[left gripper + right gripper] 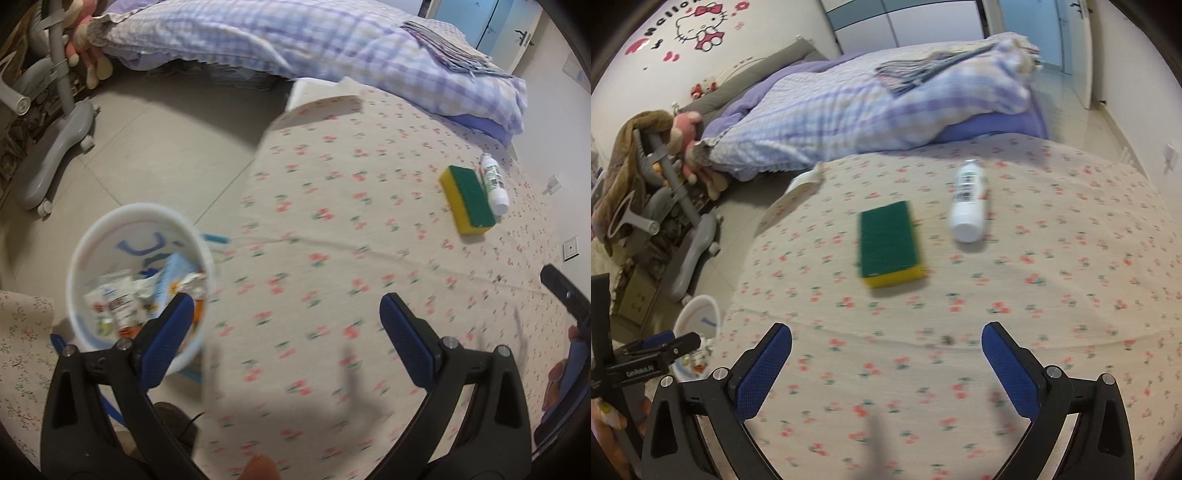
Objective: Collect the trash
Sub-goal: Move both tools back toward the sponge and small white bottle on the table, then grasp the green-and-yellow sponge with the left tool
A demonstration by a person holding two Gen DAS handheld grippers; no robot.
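Observation:
A white trash bin [142, 273] stands on the floor beside the bed and holds several wrappers and packets; it also shows in the right wrist view [698, 314]. A yellow-and-green sponge [467, 199] [890, 243] and a small white bottle [493, 182] [969, 203] lie side by side on the floral bedsheet. My left gripper [286, 306] is open and empty, above the bed's edge next to the bin. My right gripper [886, 336] is open and empty, above the sheet, short of the sponge and bottle.
A checked purple quilt [295, 37] [849, 107] is heaped at the far end of the bed. A grey wheeled chair base [55, 155] [694, 251] and plush toys [88, 44] stand on the tiled floor at left. The left gripper [646, 354] shows at the right view's left edge.

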